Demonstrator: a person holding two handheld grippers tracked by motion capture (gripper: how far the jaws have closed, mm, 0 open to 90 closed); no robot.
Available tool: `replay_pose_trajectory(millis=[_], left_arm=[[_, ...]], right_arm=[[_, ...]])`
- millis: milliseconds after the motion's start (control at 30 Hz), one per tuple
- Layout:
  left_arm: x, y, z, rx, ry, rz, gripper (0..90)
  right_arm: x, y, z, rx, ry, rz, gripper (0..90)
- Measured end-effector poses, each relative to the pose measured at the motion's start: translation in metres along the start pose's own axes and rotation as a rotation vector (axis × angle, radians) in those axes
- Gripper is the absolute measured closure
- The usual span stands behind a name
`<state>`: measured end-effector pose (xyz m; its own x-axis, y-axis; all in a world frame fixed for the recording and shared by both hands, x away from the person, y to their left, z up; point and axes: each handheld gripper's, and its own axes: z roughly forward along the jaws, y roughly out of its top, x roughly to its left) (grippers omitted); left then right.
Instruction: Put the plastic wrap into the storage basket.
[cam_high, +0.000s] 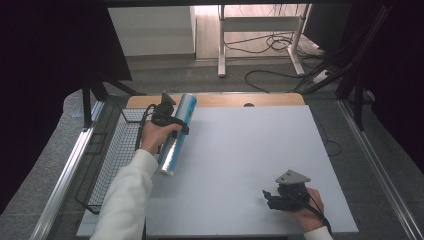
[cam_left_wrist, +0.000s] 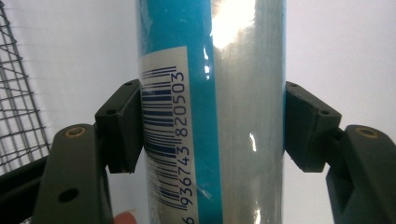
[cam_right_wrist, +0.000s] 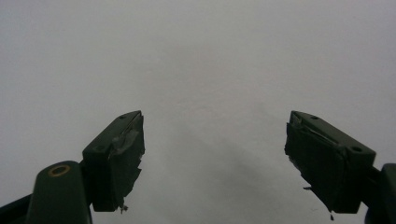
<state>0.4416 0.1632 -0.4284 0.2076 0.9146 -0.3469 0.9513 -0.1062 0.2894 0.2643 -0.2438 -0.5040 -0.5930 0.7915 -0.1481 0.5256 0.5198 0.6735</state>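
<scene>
Wire basket (cam_high: 112, 150) at the left edge of the white table (cam_high: 240, 165); its mesh also shows at the left of the left gripper view (cam_left_wrist: 18, 98). Just right of it, the left gripper (cam_high: 167, 120) holds the shiny blue roll (cam_high: 177, 134) above the table's far-left part, jaws clamped across the roll's middle. In the left gripper view the two pads press on opposite sides of the roll (cam_left_wrist: 212, 112), one on its barcode label (cam_left_wrist: 163, 140), one on the bare film. The roll's long axis runs crosswise to the jaws: in the high view it slants from far right to near left, its near end lying close to the basket's right rim. The move ahead is probably a shift leftward over that rim, with the roll turned along the basket's length. Far to the right, near the table's near edge, the right gripper (cam_high: 274, 196) rests well apart from the roll; its jaws (cam_right_wrist: 212, 158) stand apart with nothing between them.
</scene>
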Motion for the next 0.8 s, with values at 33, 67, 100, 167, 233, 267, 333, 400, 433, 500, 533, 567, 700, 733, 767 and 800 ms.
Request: replay_pose_trajectory(millis=[33, 67, 100, 167, 233, 267, 333, 400, 433, 500, 533, 567, 700, 733, 767, 800], left_arm=[[0.0, -0.001, -0.002, 0.001, -0.002, 0.006, 31.3], [0.0, -0.002, -0.005, 0.002, -0.002, 0.009, 31.3], [-0.001, -0.003, -0.008, -0.002, 0.0, 0.013, 31.3], [-0.001, -0.005, -0.014, -0.013, -0.003, 0.021, 31.3], [0.0, -0.008, -0.02, -0.023, -0.019, 0.019, 31.3], [0.001, -0.01, -0.023, -0.027, -0.025, 0.018, 31.3], [0.001, -0.014, -0.028, -0.033, -0.028, 0.017, 31.3], [0.002, -0.018, -0.033, -0.043, -0.019, 0.018, 31.3], [0.003, -0.019, -0.035, -0.045, -0.017, 0.018, 31.3], [0.006, -0.023, -0.04, -0.05, -0.024, 0.006, 31.3], [0.007, -0.024, -0.042, -0.054, -0.025, 0.004, 31.3], [0.008, -0.026, -0.045, -0.059, -0.021, 0.003, 31.3], [0.011, -0.033, -0.056, -0.069, -0.023, 0.002, 31.3], [0.012, -0.035, -0.059, -0.072, -0.028, -0.003, 31.3], [0.013, -0.036, -0.061, -0.077, -0.028, -0.008, 31.3], [0.015, -0.038, -0.063, -0.08, -0.024, -0.009, 31.3]], right_arm=[[0.0, 0.0, 0.0, 0.0, 0.0, 0.0, 20.1], [0.0, 0.0, 0.0, -0.002, 0.0, 0.0, 20.1], [0.0, 0.0, -0.001, -0.001, 0.0, -0.001, 20.1], [0.0, 0.0, -0.001, -0.002, 0.0, -0.001, 20.1], [0.0, 0.001, -0.001, -0.004, 0.001, -0.002, 20.0], [0.001, 0.001, -0.001, -0.006, 0.001, -0.001, 20.0], [0.001, 0.001, -0.002, -0.008, 0.004, -0.001, 20.0], [0.001, 0.001, -0.001, -0.007, 0.006, -0.001, 20.0], [0.001, 0.001, -0.002, -0.007, 0.007, -0.002, 19.9], [0.001, 0.002, -0.002, -0.009, 0.008, -0.005, 20.0], [0.001, 0.002, -0.002, -0.01, 0.008, -0.006, 19.9], [0.001, 0.002, -0.002, -0.01, 0.008, -0.005, 20.0], [0.002, 0.004, -0.002, -0.01, 0.007, -0.009, 19.9], [0.002, 0.004, -0.002, -0.01, 0.007, -0.011, 19.9], [0.002, 0.004, -0.001, -0.012, 0.004, -0.017, 19.9], [0.002, 0.004, -0.001, -0.012, 0.004, -0.017, 19.9]])
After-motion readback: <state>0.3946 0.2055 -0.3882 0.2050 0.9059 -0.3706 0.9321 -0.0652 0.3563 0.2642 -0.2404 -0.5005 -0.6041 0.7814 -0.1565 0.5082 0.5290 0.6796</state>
